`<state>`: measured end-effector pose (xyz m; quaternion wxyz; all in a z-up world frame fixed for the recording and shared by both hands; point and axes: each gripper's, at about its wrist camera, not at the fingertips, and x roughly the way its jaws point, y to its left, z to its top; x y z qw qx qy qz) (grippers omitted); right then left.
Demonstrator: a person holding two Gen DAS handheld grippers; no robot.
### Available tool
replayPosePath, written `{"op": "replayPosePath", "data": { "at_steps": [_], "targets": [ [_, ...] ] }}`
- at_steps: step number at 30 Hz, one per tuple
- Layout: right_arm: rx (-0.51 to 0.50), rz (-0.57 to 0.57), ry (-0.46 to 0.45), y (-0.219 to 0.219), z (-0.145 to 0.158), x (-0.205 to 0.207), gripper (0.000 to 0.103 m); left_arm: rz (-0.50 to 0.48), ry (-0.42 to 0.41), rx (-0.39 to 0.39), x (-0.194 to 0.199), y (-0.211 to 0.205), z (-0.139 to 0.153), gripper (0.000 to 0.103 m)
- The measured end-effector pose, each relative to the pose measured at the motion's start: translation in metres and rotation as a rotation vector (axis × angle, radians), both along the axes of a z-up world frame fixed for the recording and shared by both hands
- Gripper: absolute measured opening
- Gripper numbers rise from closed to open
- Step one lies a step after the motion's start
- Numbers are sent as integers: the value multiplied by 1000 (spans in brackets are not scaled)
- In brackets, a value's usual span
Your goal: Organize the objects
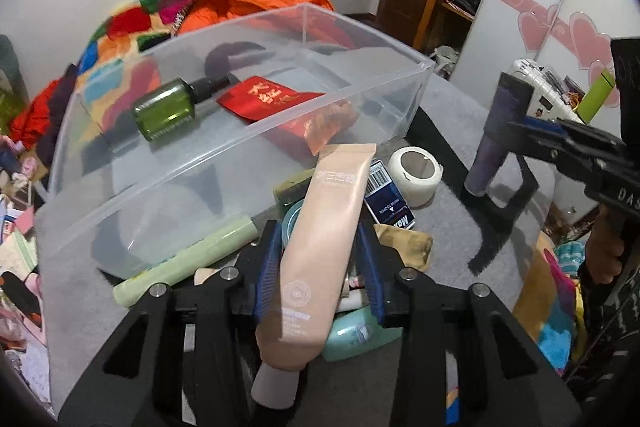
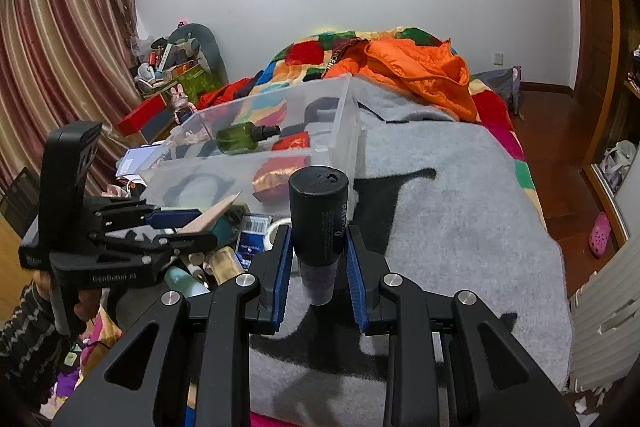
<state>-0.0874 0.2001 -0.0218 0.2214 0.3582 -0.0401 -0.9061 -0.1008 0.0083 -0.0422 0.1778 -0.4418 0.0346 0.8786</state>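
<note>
On the bed, a clear plastic bin point(image 1: 248, 131) sits on the grey blanket point(image 2: 460, 195) and serves as the landmark. Inside it, toward its left, lies a green bottle with a black pump top point(image 1: 168, 109), and just right of that a red packet with gold characters point(image 1: 268, 99). In front of the bin's near wall lies a pale green tube point(image 1: 188, 259), and beside it the left gripper point(image 1: 320, 267) is clamped on a beige cosmetic tube point(image 1: 320, 247), lifted above a pile of small toiletries. Right of the pile stands a white tape roll point(image 1: 416, 175). Farther right of the bin, the right gripper point(image 2: 316, 259) grips an upright dark bottle with a black cap point(image 2: 318, 223).
</note>
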Motion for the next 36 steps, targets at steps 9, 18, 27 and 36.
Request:
{"op": "replayPosePath", "data": {
  "at_steps": [9, 18, 27, 36],
  "targets": [
    [-10, 16, 76, -14, 27, -5, 24, 76, 134, 26, 30, -17, 44, 38],
    [-23, 50, 104, -32, 37, -6, 24, 120, 174, 60, 29, -31, 62, 38],
    [-27, 44, 104, -31, 39, -16, 24, 129, 186, 88, 3, -20, 69, 38],
    [-13, 52, 187, -48, 63, -40, 24, 173, 213, 140, -22, -34, 88, 38]
  ]
}}
